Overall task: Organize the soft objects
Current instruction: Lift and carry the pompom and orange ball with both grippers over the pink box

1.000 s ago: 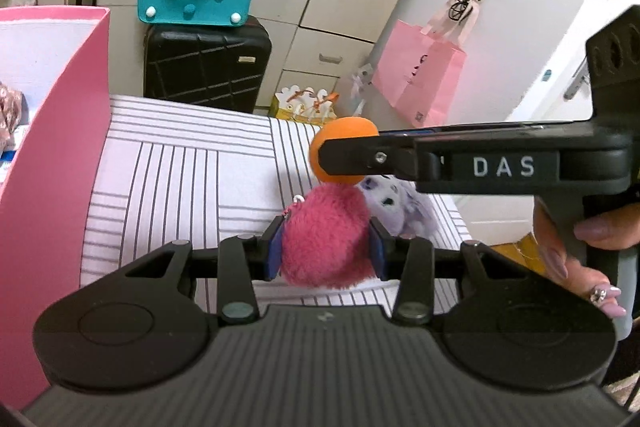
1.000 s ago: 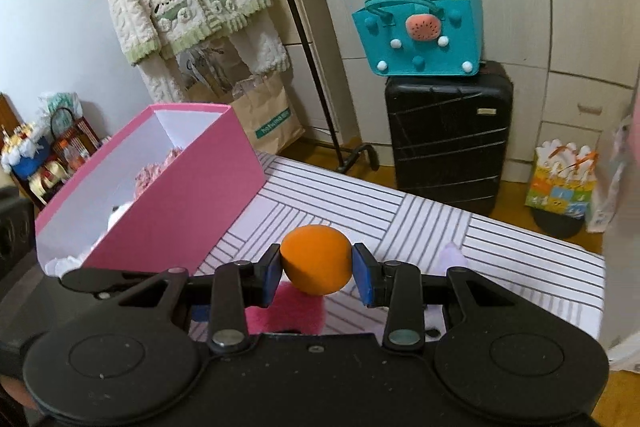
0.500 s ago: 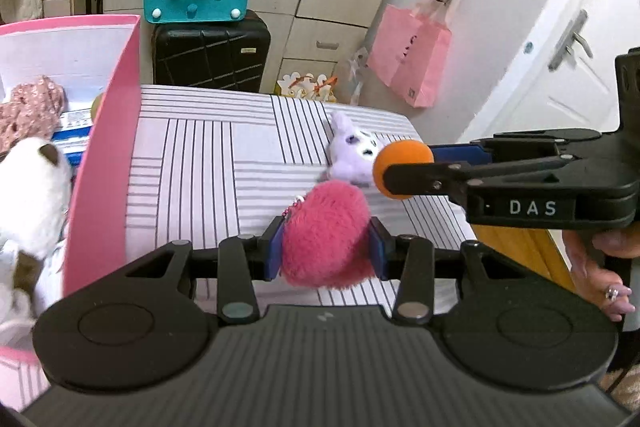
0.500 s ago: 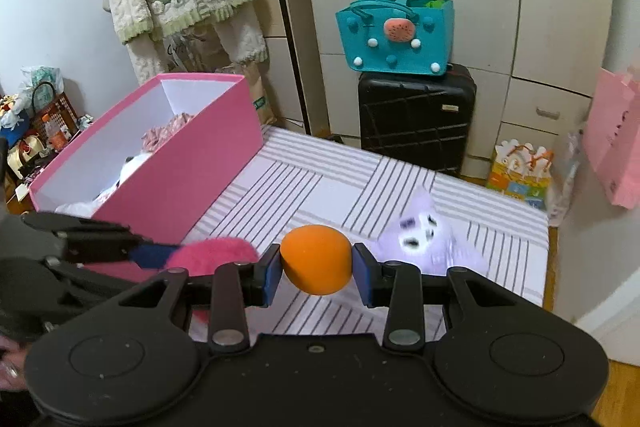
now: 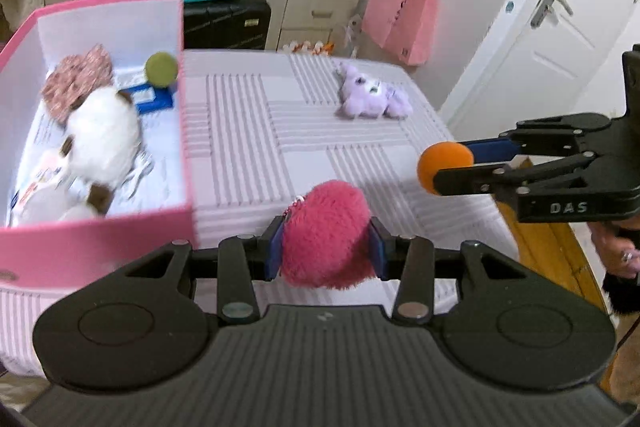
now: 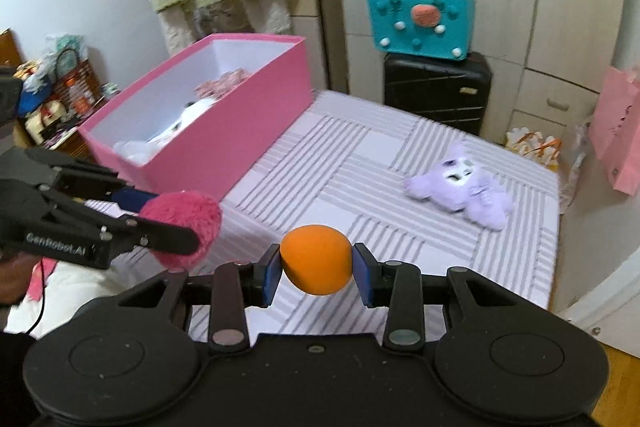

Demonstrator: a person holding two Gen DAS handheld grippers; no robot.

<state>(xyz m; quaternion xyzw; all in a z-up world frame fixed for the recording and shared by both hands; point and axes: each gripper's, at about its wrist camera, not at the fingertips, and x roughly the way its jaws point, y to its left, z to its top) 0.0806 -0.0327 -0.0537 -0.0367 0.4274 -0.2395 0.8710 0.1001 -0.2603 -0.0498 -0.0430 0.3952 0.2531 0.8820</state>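
Pink fuzz fills my left gripper: the pink plush ball is clamped between the blue pads, fingers pressed into its sides, carried above the striped bed. My right gripper has its fingers clamped on the orange foam ball, also held clear of the bedding.

Relation that matters: the pink box sits on the left half of the bed, open top up, long axis running near to far. From the left fingers it lies just to the left and slightly far; its near-right corner is close beside the plush ball. The left hand is clearly the nearer one; the right must cross over the bed and past the left gripper to reach it.

Inside the box: a white plush with brown patches, a floral fabric piece, a green ball at the far right corner.

Far right on the bed, well apart from both grippers, a purple plush lies loose, not yet collected.

My read: left drops first, then right.
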